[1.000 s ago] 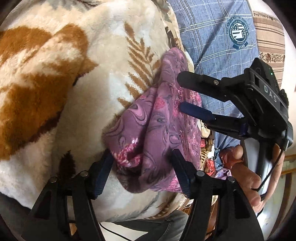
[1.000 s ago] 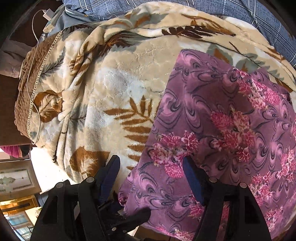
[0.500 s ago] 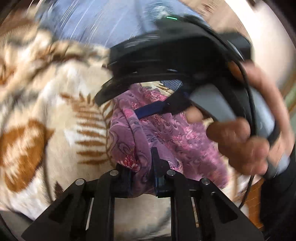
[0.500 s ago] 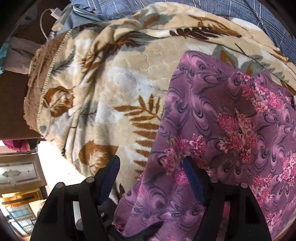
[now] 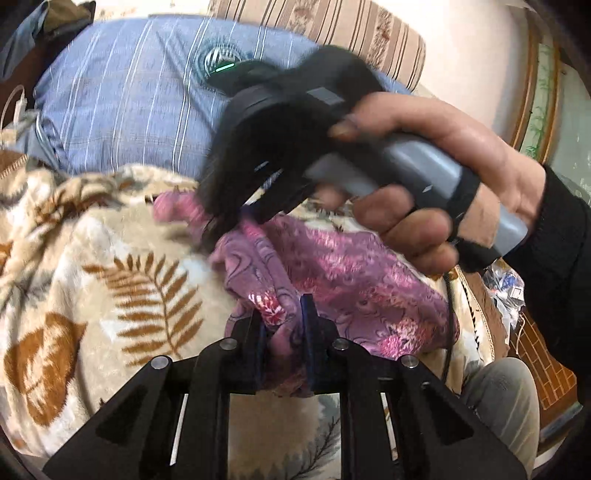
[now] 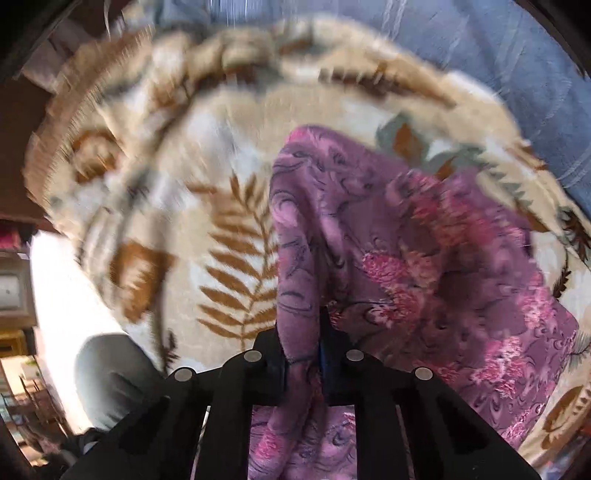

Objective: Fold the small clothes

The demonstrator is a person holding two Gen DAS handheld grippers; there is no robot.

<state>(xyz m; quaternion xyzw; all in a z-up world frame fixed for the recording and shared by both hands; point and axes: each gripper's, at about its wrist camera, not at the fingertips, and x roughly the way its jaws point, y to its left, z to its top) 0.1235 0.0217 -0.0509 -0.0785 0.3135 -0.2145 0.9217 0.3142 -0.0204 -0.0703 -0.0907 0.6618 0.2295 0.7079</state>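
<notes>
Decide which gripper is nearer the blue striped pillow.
Right. The right gripper, jaws closing on the purple cloth, is at the cloth's far end toward the pillow; the left gripper holds the near end, farther back.

Looked like somebody's bedroom at home: a fuzzy leaf-print blanket (image 5: 110, 266) spread over the bed, a blue striped pillow (image 5: 122, 92) at its far edge, a striped cushion (image 5: 332, 26) behind.

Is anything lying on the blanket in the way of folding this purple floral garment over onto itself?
Nothing visible does. The purple floral garment lies alone on the leaf-print blanket, with no other item on or beside it. The left gripper and right gripper each pinch a fold of its fabric.
</notes>
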